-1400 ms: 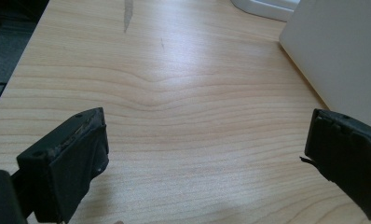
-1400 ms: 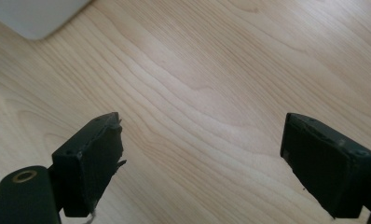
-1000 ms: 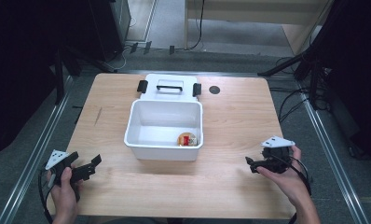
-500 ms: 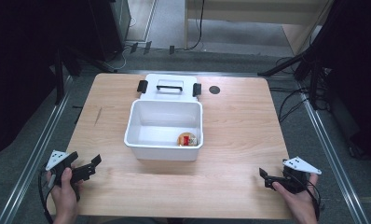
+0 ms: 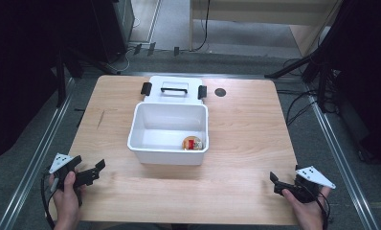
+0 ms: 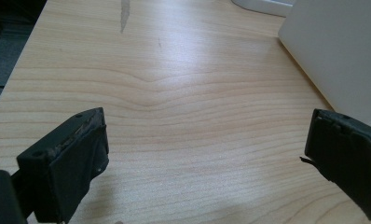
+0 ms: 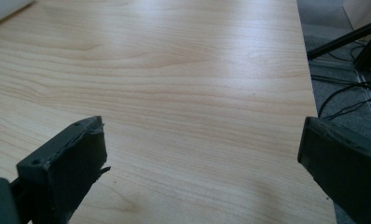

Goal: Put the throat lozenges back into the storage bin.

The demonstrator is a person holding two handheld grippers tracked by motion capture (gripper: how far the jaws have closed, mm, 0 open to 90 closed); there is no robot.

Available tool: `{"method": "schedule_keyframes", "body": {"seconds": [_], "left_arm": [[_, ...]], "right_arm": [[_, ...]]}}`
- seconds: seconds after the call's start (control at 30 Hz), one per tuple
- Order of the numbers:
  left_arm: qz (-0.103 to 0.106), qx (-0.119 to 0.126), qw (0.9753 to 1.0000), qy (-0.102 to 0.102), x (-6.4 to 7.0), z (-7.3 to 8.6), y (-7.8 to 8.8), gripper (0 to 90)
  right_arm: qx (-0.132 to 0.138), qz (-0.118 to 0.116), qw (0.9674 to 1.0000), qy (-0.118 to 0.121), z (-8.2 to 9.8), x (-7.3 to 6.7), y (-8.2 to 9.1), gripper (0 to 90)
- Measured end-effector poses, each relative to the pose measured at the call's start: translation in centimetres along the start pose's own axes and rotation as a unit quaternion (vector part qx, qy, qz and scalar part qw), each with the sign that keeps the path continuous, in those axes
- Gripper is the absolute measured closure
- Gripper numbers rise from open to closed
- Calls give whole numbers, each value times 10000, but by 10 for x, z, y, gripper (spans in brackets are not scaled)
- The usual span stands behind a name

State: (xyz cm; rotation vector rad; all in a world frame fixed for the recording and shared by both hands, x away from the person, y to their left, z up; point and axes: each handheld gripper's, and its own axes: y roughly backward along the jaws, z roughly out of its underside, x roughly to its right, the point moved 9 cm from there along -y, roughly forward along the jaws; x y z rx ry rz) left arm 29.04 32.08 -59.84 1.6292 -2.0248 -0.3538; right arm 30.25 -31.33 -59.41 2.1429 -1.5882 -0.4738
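Observation:
A white plastic bin [image 5: 169, 132] stands open in the middle of the wooden table [image 5: 246, 124]. Inside it, near the front right corner, lies a small round red and gold object [image 5: 192, 143]. The bin's white lid [image 5: 173, 89], with a black handle and black side clips, lies flat just behind it. My left gripper [image 5: 96, 171] rests at the table's front left corner, open, with nothing between its jaws. My right gripper [image 5: 276, 182] sits at the front right corner, also open and holding nothing. The left gripper view shows the bin's wall [image 6: 337, 51] at upper right.
A small dark round hole [image 5: 220, 92] marks the table's far right part. Metal rails run along both table sides. Cables [image 5: 303, 103] and black stands lie on the floor to the right. Bare wood lies between both grippers and the bin.
My right gripper has pulled back from beside the bin toward the front right corner of the table. The left gripper has stayed in place.

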Motion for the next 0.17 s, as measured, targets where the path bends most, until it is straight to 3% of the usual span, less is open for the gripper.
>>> {"method": "schedule_keyframes", "body": {"seconds": [0.17], "left_arm": [[6,-9,10000,19,0,0,-1,0]], "right_arm": [[-28,-20,10000,7,0,0,-1,43]]}}
